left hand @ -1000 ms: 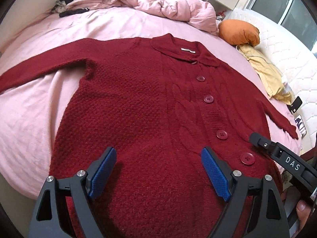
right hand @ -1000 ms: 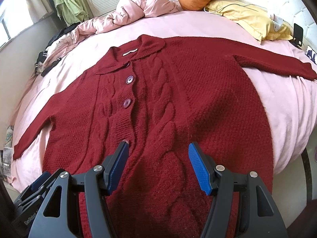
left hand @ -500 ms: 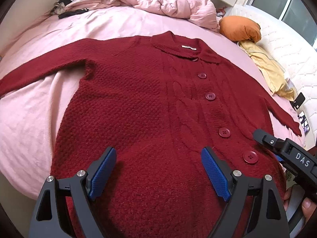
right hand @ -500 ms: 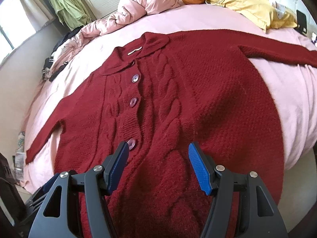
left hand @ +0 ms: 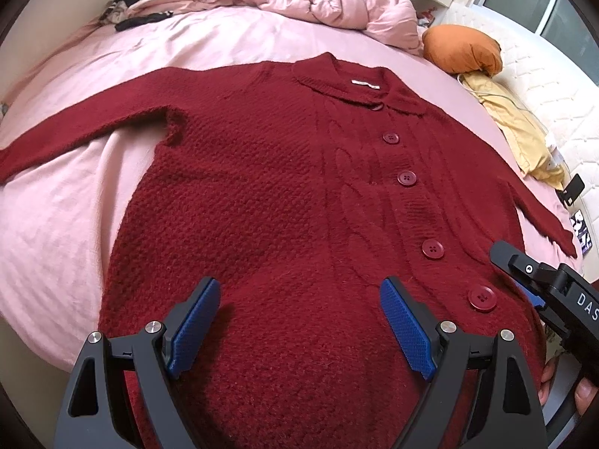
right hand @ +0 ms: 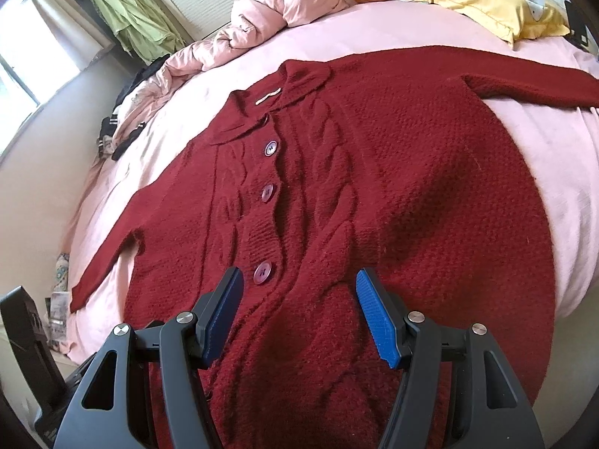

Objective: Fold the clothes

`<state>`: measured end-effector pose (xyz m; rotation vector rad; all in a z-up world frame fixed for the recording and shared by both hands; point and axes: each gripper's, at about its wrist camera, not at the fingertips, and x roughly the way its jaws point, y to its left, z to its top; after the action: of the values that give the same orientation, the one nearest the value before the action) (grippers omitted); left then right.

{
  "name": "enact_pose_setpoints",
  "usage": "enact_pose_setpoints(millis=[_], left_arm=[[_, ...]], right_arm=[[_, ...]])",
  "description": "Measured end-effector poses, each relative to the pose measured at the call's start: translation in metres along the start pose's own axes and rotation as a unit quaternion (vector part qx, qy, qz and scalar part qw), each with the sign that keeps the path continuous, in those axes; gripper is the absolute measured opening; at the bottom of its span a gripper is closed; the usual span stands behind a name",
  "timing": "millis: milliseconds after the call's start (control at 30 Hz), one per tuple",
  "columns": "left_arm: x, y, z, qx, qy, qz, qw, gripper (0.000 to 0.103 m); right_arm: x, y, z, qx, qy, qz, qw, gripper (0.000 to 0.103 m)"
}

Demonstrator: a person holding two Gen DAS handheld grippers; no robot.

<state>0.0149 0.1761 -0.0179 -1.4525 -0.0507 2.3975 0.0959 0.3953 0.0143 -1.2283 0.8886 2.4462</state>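
Note:
A dark red knitted cardigan (left hand: 262, 194) lies flat and buttoned, front up, on a pink bed, both sleeves spread out sideways; it also shows in the right wrist view (right hand: 393, 187). My left gripper (left hand: 299, 318) is open and empty, hovering over the hem's left half. My right gripper (right hand: 299, 310) is open and empty over the hem near the lowest visible button (right hand: 262, 272). The right gripper's body (left hand: 550, 292) shows at the right edge of the left wrist view.
The pink bed sheet (left hand: 56, 205) surrounds the cardigan. A bunched pink duvet (left hand: 337, 3), an orange pillow (left hand: 464, 48) and yellow cloth (left hand: 520, 127) lie at the far side. A phone (left hand: 572, 189) lies at the right edge. Dark clothes (right hand: 116, 131) lie at the far left.
Both grippers have pulled back and risen slightly, so more of the cardigan's lower part shows. The cardigan has not moved and both grippers stay open.

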Motion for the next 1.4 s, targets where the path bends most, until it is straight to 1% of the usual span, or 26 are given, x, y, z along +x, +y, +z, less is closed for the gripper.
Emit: enact_pose_setpoints(millis=[67,167,233,300,333,367,400,467,533,567,600,667,733,833,900,933,967,1033,1067,1100,1133,1200,1233,1300,1333,1400], left_arm=[[0.0,0.0,0.0,-0.001,0.002,0.002,1.0,0.088],[-0.001,0.001,0.001,-0.003,0.003,-0.008,1.0,0.088],[-0.006,0.006,0.002,-0.015,-0.004,-0.025,0.9996,0.088],[-0.016,0.014,0.005,-0.034,-0.022,-0.041,0.9984,0.088],[-0.021,0.016,0.007,-0.036,-0.032,-0.033,0.9983,0.088],[-0.029,0.016,0.009,-0.032,-0.049,-0.017,0.9982,0.088],[-0.04,0.013,0.012,-0.016,-0.076,0.007,0.997,0.088],[-0.055,0.005,0.015,0.019,-0.114,0.037,0.9926,0.088],[-0.063,-0.008,0.016,0.068,-0.144,0.064,0.9851,0.094],[-0.062,-0.013,0.016,0.086,-0.146,0.068,0.9832,0.094],[-0.06,-0.016,0.015,0.097,-0.143,0.068,0.9826,0.094],[-0.046,-0.022,0.012,0.12,-0.121,0.069,0.983,0.094],[-0.029,-0.026,0.009,0.134,-0.088,0.078,0.984,0.094],[-0.011,-0.029,0.012,0.144,-0.047,0.089,0.9844,0.094],[-0.006,-0.033,0.011,0.147,-0.039,0.089,0.9844,0.094],[-0.004,-0.033,0.011,0.15,-0.036,0.091,0.9838,0.094],[-0.003,-0.034,0.01,0.152,-0.035,0.094,0.9832,0.094],[-0.002,-0.035,0.011,0.153,-0.036,0.099,0.9825,0.094],[-0.002,-0.035,0.011,0.152,-0.036,0.099,0.9827,0.094],[-0.002,-0.035,0.01,0.151,-0.036,0.098,0.983,0.094],[-0.001,-0.034,0.011,0.149,-0.032,0.097,0.9835,0.094],[0.0,-0.033,0.011,0.146,-0.028,0.095,0.9842,0.094],[0.001,-0.033,0.012,0.145,-0.027,0.096,0.9844,0.094],[0.002,-0.035,0.012,0.146,-0.025,0.098,0.9841,0.094],[0.003,-0.036,0.012,0.147,-0.023,0.1,0.9838,0.094],[0.005,-0.038,0.012,0.15,-0.018,0.103,0.9831,0.094]], right_arm=[[0.001,-0.001,0.001,0.0,0.001,0.005,1.0,0.064],[0.001,-0.001,0.001,-0.002,0.005,0.01,1.0,0.064],[0.002,-0.001,0.001,-0.003,0.008,0.013,1.0,0.064],[0.003,-0.001,0.001,-0.004,0.011,0.017,1.0,0.064],[0.003,-0.001,0.001,-0.005,0.012,0.018,1.0,0.064],[0.003,-0.002,0.001,-0.006,0.014,0.02,1.0,0.064],[0.004,-0.002,0.001,-0.007,0.017,0.021,1.0,0.064],[0.007,-0.001,0.002,-0.014,0.028,0.022,0.999,0.065],[0.008,-0.001,0.003,-0.017,0.038,0.03,0.999,0.072],[0.009,0.0,0.004,-0.019,0.043,0.036,0.998,0.075],[0.01,0.0,0.004,-0.022,0.052,0.042,0.998,0.082],[0.015,0.0,0.006,-0.031,0.078,0.055,0.995,0.082],[0.015,-0.005,0.008,-0.028,0.09,0.071,0.993,0.082],[0.008,-0.021,0.013,-0.012,0.084,0.114,0.99,0.082],[-0.002,-0.035,0.018,-0.013,0.053,0.118,0.992,0.082],[-0.008,-0.045,0.023,-0.018,0.029,0.1,0.994,0.082],[-0.012,-0.052,0.027,-0.025,0.014,0.08,0.996,0.082],[-0.02,-0.08,0.041,-0.03,-0.018,0.034,0.999,0.082],[-0.022,-0.092,0.048,-0.026,-0.027,0.02,0.999,0.082],[-0.026,-0.11,0.055,-0.02,-0.035,-0.005,0.999,0.082],[-0.028,-0.129,0.063,-0.011,-0.034,-0.047,0.998,0.082],[-0.031,-0.163,0.076,0.015,-0.035,-0.122,0.992,0.082],[-0.035,-0.184,0.083,0.028,-0.044,-0.162,0.985,0.082],[-0.044,-0.211,0.092,0.03,-0.076,-0.198,0.977,0.082],[-0.049,-0.227,0.099,0.029,-0.094,-0.222,0.97,0.082],[-0.055,-0.248,0.11,0.023,-0.113,-0.26,0.959,0.082]])
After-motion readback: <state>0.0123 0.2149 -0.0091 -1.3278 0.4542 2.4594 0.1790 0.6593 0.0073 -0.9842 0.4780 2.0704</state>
